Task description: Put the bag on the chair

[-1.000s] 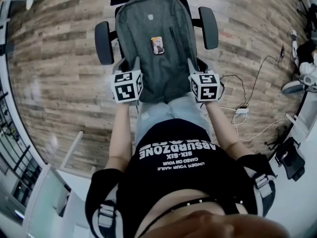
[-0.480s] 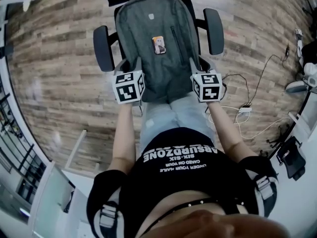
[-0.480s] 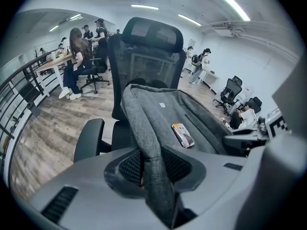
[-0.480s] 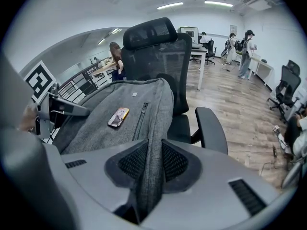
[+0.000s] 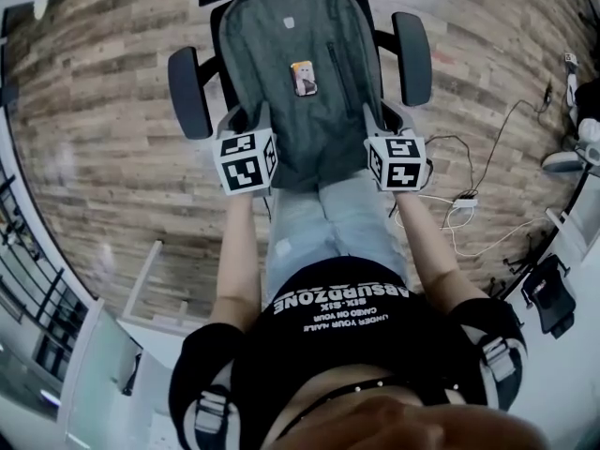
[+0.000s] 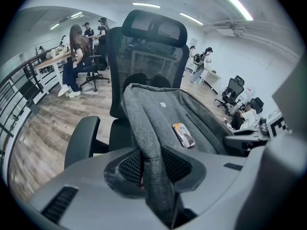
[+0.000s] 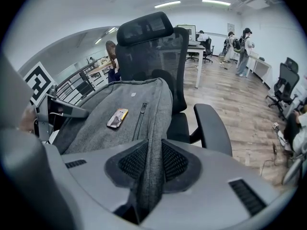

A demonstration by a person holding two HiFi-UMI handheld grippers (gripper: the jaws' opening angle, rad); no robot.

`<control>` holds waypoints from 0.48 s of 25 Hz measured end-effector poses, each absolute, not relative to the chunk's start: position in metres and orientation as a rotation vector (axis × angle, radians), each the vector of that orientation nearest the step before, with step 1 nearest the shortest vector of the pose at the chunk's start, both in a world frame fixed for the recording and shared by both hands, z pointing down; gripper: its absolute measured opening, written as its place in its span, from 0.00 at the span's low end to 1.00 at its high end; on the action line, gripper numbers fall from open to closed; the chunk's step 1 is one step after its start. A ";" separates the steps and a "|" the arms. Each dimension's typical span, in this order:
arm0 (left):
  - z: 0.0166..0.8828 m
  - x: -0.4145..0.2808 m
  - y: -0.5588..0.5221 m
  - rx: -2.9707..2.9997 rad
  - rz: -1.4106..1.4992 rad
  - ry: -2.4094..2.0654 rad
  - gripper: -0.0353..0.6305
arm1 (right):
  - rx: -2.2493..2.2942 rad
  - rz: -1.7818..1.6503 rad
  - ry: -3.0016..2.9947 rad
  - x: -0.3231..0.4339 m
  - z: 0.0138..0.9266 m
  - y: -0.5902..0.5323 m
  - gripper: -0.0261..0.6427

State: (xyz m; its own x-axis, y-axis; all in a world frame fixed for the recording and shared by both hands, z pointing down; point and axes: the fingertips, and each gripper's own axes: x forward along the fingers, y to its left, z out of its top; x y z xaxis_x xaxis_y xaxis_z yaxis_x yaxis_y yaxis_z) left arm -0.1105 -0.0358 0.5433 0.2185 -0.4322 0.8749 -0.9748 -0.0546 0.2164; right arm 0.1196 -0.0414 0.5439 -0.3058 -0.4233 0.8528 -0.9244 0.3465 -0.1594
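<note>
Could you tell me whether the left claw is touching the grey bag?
Touching. The left gripper view shows the left claw closed on a fold of the bag, with fabric pressed between both pads.

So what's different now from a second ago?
The left gripper and right gripper have brought the grey bag down a little, closer to the chair. Nothing was grabbed or let go: both still pinch the bag's side edges. The small picture tag stays on the bag's front.
</note>
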 end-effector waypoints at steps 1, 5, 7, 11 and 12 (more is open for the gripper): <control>0.547 -0.111 -0.037 1.629 0.795 -1.343 0.21 | 1.180 0.875 -1.880 0.119 0.548 -0.043 0.17; 0.562 -0.115 -0.044 1.618 0.802 -1.347 0.21 | 1.175 0.875 -1.882 0.115 0.562 -0.048 0.17; 0.569 -0.117 -0.046 1.614 0.802 -1.349 0.21 | 1.174 0.876 -1.882 0.114 0.569 -0.051 0.17; 0.582 -0.118 -0.050 1.607 0.808 -1.344 0.21 | 1.178 0.883 -1.874 0.112 0.582 -0.055 0.17; 0.585 -0.119 -0.051 1.606 0.810 -1.343 0.21 | 1.179 0.884 -1.872 0.112 0.585 -0.056 0.17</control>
